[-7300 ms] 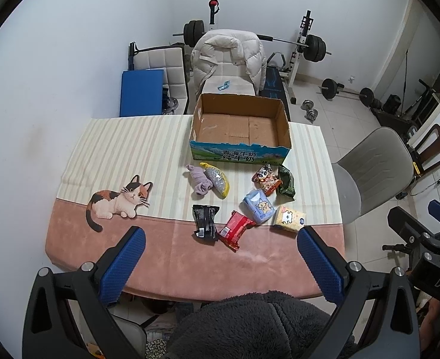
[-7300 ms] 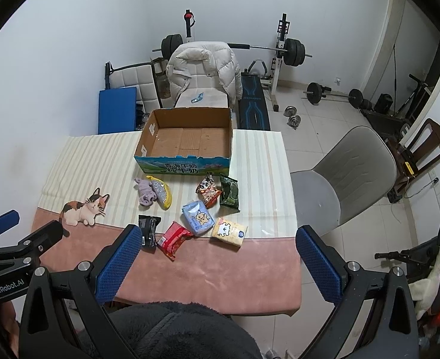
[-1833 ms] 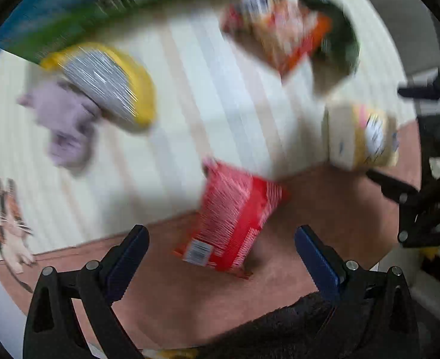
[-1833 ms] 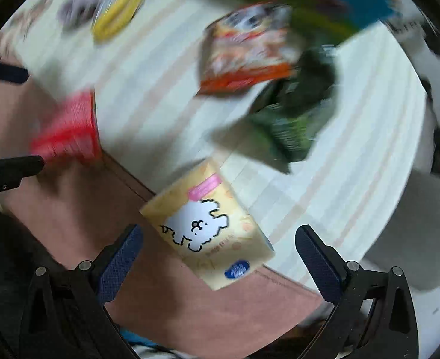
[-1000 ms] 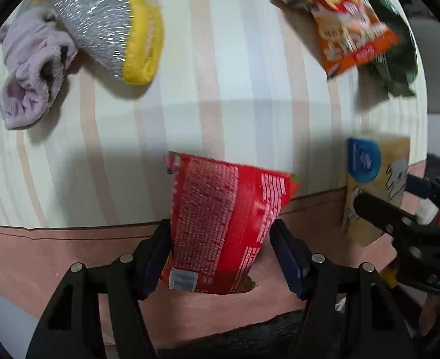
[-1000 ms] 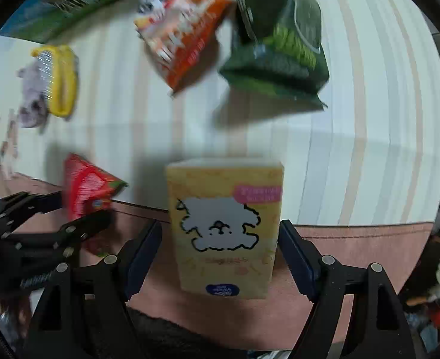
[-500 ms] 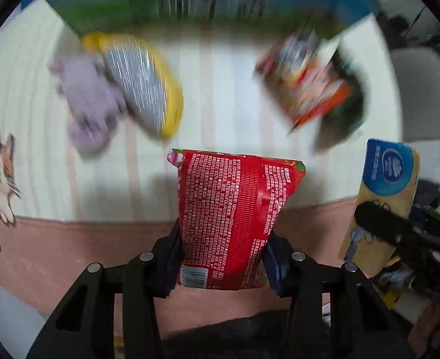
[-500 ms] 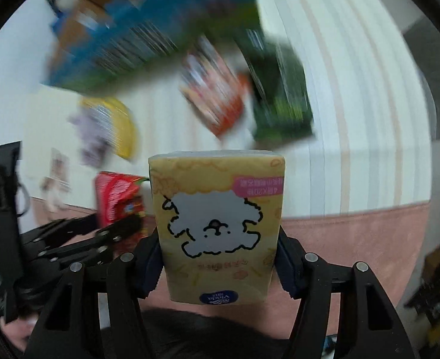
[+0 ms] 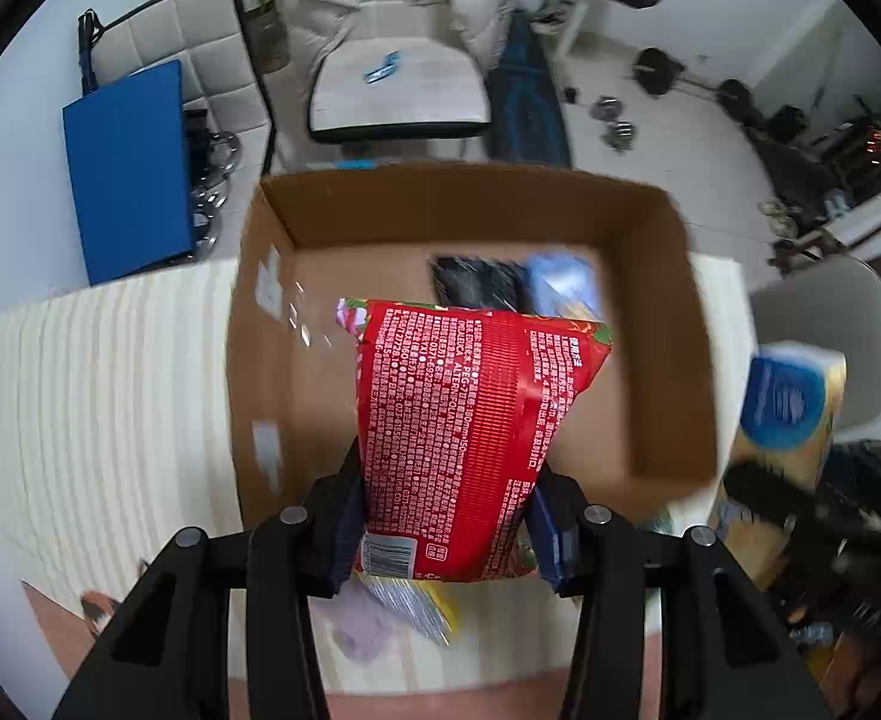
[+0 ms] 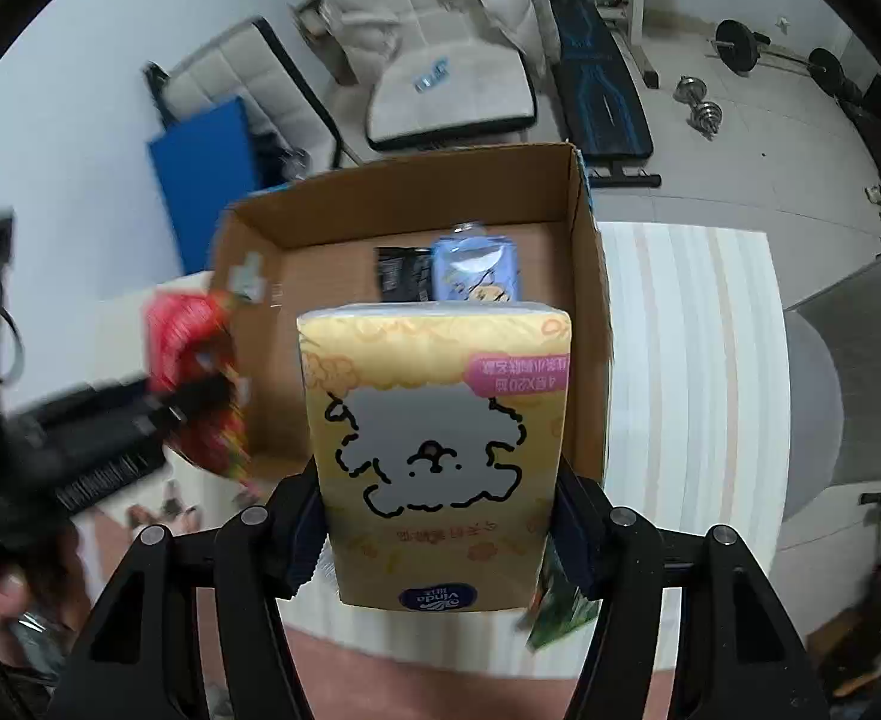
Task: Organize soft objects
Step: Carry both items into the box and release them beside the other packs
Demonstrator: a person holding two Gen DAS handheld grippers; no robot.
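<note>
Gripping red snack packet (image 9: 470,444), left jaws clamped; right jaws clamp yellow tissue pack (image 10: 440,456) above cardboard box (image 10: 587,276).

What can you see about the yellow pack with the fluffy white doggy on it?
The yellow tissue pack is a soft, squarish block in shiny plastic wrap. Its front shows a white dog drawn in black outline, a pink label near one corner, and a blue oval logo at the near end. The print reads upside down in the right wrist view. The right tongs squeeze it from both sides, holding it in the air in front of the open cardboard box. Nothing else touches it.
</note>
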